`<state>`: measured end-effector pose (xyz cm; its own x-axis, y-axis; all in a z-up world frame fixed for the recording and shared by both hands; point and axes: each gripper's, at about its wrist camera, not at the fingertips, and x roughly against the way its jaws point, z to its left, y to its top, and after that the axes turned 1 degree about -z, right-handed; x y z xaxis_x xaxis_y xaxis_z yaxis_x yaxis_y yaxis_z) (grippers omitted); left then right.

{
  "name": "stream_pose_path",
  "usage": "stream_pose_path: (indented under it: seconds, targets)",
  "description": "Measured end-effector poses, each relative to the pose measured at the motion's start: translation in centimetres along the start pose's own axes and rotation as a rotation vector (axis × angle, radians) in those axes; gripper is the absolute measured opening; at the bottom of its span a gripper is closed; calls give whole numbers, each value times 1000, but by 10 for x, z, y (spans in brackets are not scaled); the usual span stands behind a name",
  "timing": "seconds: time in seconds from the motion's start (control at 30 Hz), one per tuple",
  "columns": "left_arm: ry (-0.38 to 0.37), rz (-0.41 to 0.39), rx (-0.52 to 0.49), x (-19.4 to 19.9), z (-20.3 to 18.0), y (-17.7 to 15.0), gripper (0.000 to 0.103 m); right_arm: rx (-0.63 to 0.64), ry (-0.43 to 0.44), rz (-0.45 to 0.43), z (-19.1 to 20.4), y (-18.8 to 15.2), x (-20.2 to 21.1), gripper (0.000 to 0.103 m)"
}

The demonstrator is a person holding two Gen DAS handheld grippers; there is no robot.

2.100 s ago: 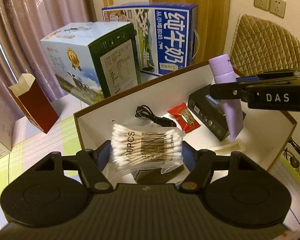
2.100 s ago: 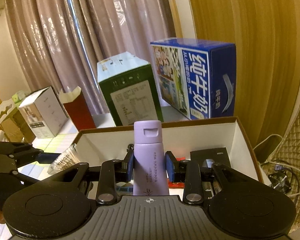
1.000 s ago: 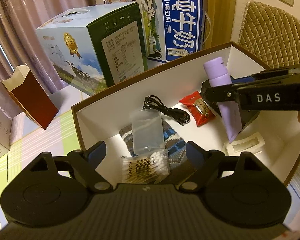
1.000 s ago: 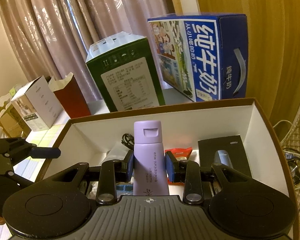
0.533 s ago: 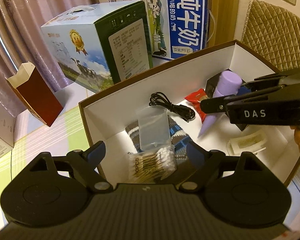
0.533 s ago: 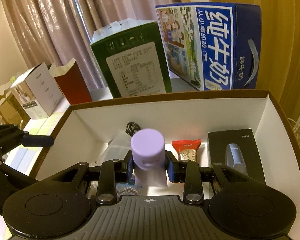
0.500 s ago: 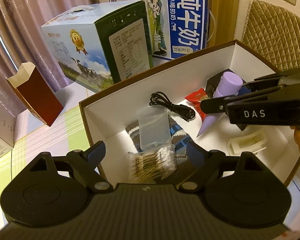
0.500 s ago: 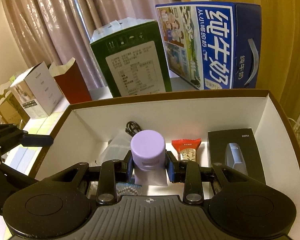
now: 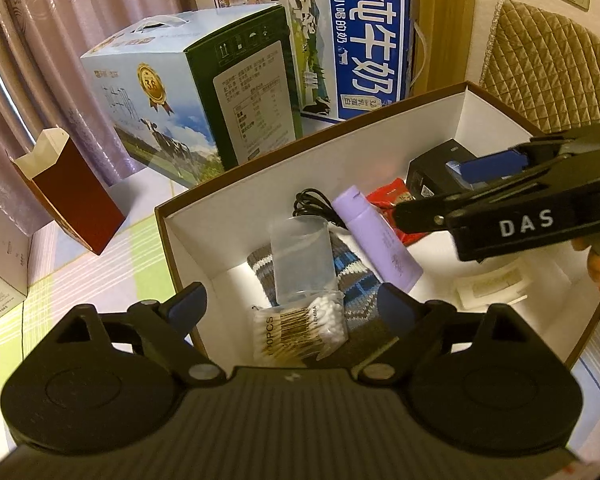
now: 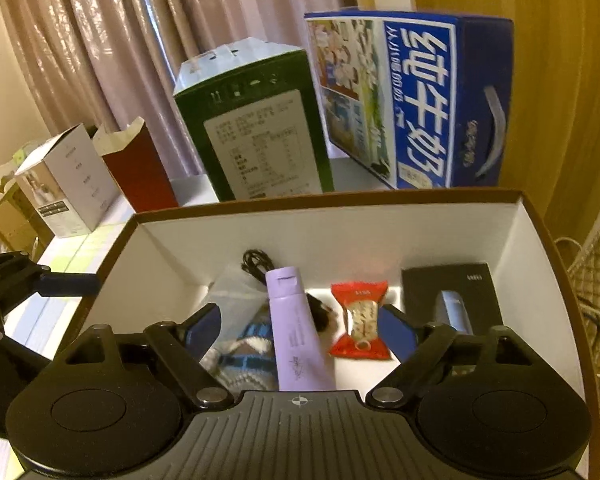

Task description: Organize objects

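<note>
purple tube (image 9: pixel 380 246) lying in box (image 9: pixel 380 128), L gripper (image 9: pixel 292 306) open

The room was dim and warm-lit; the views bowed at dark corners, and the box (image 9: pixel 380 136) interior glared softly.

- The open box (image 10: pixel 540 224) is sitting on the tabletop (image 9: pixel 112 256), with two cartons standing behind it: the milk carton (image 10: pixel 416 96) to the right, the other carton (image 10: pixel 256 128) to its left.
- Inside, the tube (image 10: pixel 296 332) is lying across the knitted pouch (image 9: pixel 352 276), beside the snack packet (image 10: pixel 360 320).
- The cable (image 9: pixel 312 208) is lying behind the tube, near the far wall.
- The cotton-swab pack (image 9: pixel 300 332) is lying at the near wall, in front of the clear container (image 9: pixel 300 260).
- The device case (image 10: pixel 452 300) is lying rightmost.
</note>
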<state>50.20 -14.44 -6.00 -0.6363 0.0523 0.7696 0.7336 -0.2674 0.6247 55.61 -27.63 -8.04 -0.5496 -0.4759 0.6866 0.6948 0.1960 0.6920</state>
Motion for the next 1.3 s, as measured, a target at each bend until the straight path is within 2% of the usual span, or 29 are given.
stream_pose_path:
  seconds: [0.67, 0.83, 1.3]
  targets:
    - [16, -5, 25, 16, -4, -4, 95, -68, -44, 9, -19, -28, 38, 101]
    - [26, -10, 42, 28, -5, -5, 98, -83, -56, 7, -18, -36, 53, 101]
    - [60, -43, 105, 77, -13, -20, 100, -116, -46, -37, -9, -58, 103, 101]
